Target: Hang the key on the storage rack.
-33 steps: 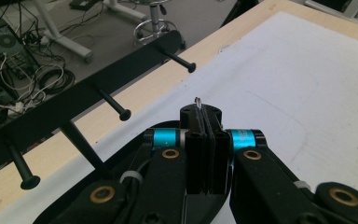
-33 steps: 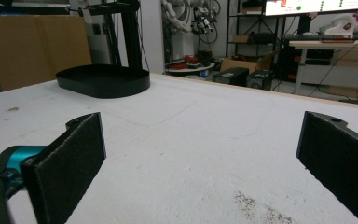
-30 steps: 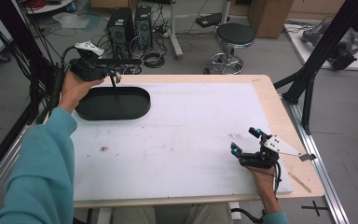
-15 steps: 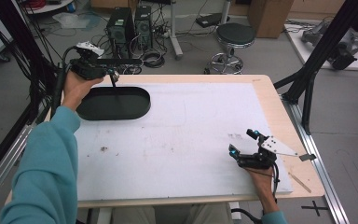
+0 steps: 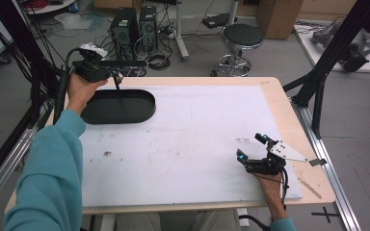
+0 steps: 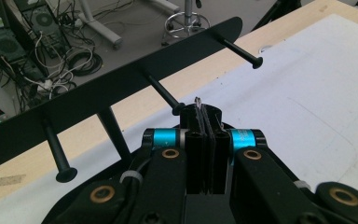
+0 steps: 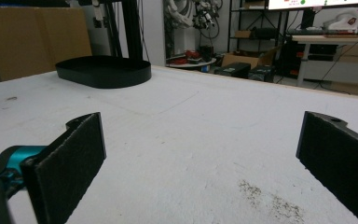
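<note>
My left gripper (image 5: 117,79), clamped on the black peg rack (image 6: 121,79) above the oval tray (image 5: 118,106) — I'd lower it level; right gripper (image 5: 251,149) gapes empty.

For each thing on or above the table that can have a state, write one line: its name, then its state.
Left gripper: shut on the black rack, gripping a thin wire part of it.
Black rack: lifted, its pegs hanging over the tray.
Black oval tray: flat on the white sheet, nothing visible in it.
Right gripper: open, nothing between its jaws, resting low on the white sheet.
</note>
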`<state>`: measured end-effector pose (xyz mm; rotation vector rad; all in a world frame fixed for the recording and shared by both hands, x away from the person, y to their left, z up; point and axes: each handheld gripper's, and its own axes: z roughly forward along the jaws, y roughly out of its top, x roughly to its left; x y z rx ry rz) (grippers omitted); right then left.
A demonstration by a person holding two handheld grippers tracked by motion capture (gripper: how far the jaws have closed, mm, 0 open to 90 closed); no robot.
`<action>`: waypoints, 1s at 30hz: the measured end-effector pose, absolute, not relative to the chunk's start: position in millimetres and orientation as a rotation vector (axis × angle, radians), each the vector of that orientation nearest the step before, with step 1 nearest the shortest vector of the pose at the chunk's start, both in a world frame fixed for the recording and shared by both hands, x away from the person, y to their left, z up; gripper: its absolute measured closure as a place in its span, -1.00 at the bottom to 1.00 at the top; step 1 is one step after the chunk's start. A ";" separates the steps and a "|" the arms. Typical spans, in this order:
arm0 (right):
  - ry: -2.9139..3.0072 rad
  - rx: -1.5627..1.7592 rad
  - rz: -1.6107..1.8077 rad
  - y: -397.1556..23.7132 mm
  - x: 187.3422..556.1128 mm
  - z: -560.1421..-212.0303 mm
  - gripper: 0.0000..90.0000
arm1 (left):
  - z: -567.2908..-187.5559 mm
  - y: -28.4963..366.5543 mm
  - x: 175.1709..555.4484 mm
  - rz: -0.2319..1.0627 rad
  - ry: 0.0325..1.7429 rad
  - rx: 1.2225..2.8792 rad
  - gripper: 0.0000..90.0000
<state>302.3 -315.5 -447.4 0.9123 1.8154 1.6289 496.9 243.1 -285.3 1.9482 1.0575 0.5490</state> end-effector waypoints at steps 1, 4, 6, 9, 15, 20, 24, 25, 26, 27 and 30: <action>1.817 0.912 1.628 -315.5 302.3 -447.4 -0.99 | -285.5 242.5 497.0 0.553 1.062 1.946 0.96; 1.815 0.903 1.628 -315.3 302.5 -447.4 -0.99 | -286.0 241.9 497.6 0.558 1.068 1.947 0.96; 1.815 0.901 1.628 -315.3 302.6 -447.4 -0.99 | -286.2 242.3 498.1 0.562 1.078 1.937 0.96; 1.816 0.903 1.627 -315.4 302.5 -447.4 -0.99 | -285.6 243.4 498.3 0.562 1.083 1.928 0.96; 1.819 0.908 1.631 -315.4 302.4 -447.5 -0.99 | -286.2 244.0 498.7 0.567 1.088 1.933 0.96; 1.818 0.906 1.630 -315.6 302.7 -447.5 -0.99 | -287.0 245.8 499.3 0.570 1.100 1.930 0.96; 1.817 0.906 1.631 -315.6 302.6 -447.5 -0.99 | -287.1 247.2 499.7 0.566 1.102 1.922 0.96; 1.818 0.906 1.630 -315.6 302.7 -447.5 -0.99 | -287.1 247.1 499.7 0.568 1.102 1.922 0.96; 1.818 0.906 1.631 -315.6 302.6 -447.5 -0.99 | -287.3 247.1 499.8 0.567 1.101 1.921 0.96; 1.818 0.906 1.630 -315.6 302.6 -447.5 -0.99 | -287.4 247.4 500.1 0.565 1.101 1.921 0.96; 1.817 0.905 1.630 -315.6 302.6 -447.5 -0.99 | -287.5 247.7 500.4 0.565 1.105 1.920 0.96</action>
